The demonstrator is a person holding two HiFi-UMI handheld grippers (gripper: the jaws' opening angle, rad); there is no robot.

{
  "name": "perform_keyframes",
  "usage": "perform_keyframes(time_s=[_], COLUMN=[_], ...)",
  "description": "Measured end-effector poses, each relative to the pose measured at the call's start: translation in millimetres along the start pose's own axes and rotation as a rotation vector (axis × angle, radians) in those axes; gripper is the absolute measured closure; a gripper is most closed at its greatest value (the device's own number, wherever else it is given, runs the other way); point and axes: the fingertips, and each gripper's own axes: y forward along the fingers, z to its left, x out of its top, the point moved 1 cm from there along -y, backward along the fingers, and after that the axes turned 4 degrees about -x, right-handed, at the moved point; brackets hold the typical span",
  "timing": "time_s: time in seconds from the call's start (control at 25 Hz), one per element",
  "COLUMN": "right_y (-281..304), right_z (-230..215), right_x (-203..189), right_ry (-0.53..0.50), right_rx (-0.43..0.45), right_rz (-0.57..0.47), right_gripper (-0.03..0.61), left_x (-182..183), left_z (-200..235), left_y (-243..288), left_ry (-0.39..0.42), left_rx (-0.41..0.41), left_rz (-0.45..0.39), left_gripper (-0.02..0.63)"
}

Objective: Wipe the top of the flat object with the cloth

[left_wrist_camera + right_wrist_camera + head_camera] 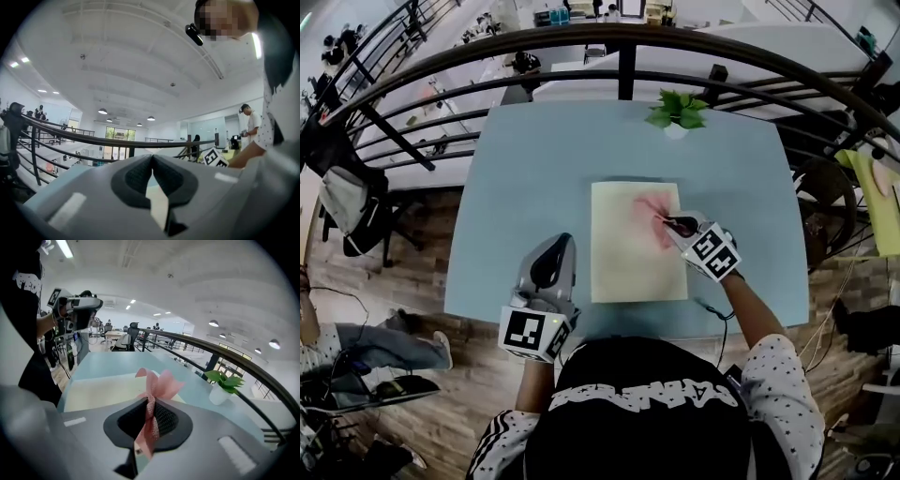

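Count: 2 grippers, 1 cloth, 1 flat sheet, 1 potted plant, all on or over 1 light-blue tabletop (525, 187).

- Flat object: a cream rectangular sheet (628, 267) lying flat near the middle of the tabletop, long side running away from the person. Also seen in the right gripper view (103, 390).
- Cloth: pink (649, 217), lying on the far-right part of the sheet, bunched and fanning out ahead of the jaws. In the right gripper view its loose end (159, 380) flares up past the pads.
- Right gripper (670, 222): over the sheet's right edge, pointing inward to the left. Jaws are pinching the pink cloth, and a strip of it runs down between the pads (151, 404).
- Left gripper (555, 251): at the front left, just beside the sheet's left edge and not on it. Jaws are pressed together with the pads meeting at the tips (152, 159). The sheet shows through the slit lower down. It is angled upward, so its view is mostly ceiling. I can't tell whether it touches the tabletop.

Surroundings:
- Potted plant (677, 111): green leaves in a white pot, at the far edge of the tabletop, well apart from the sheet. Also seen in the right gripper view (224, 383).
- Dark metal railing (623, 42) curves just behind the far edge of the tabletop.
- Black cable (715, 314) near the front right edge of the tabletop.
- Wood floor around, dark chair (356, 211) to the left.
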Motion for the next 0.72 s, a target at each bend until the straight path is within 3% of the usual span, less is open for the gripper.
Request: perform_keyframes(time_s=[0.24, 0.48, 0.72], right_y=[18, 35, 63], right_z=[-41, -70, -69], right_x=[-5, -9, -20], right_ry=[-0.116, -0.122, -0.34], right_rx=[-0.068, -0.111, -0.054], right_rz=[0.048, 0.076, 0.189], right_gripper=[0.554, 0.555, 0.554], left_x=[-1, -4, -7], left_z=[9, 14, 24], left_y=[-8, -12, -16], left_ry=[0.011, 0.006, 0.009], left_rx=[0.051, 0.086, 0.119], left_rz=[0.009, 0.023, 0.028], left_gripper=[0.614, 0.614, 0.614])
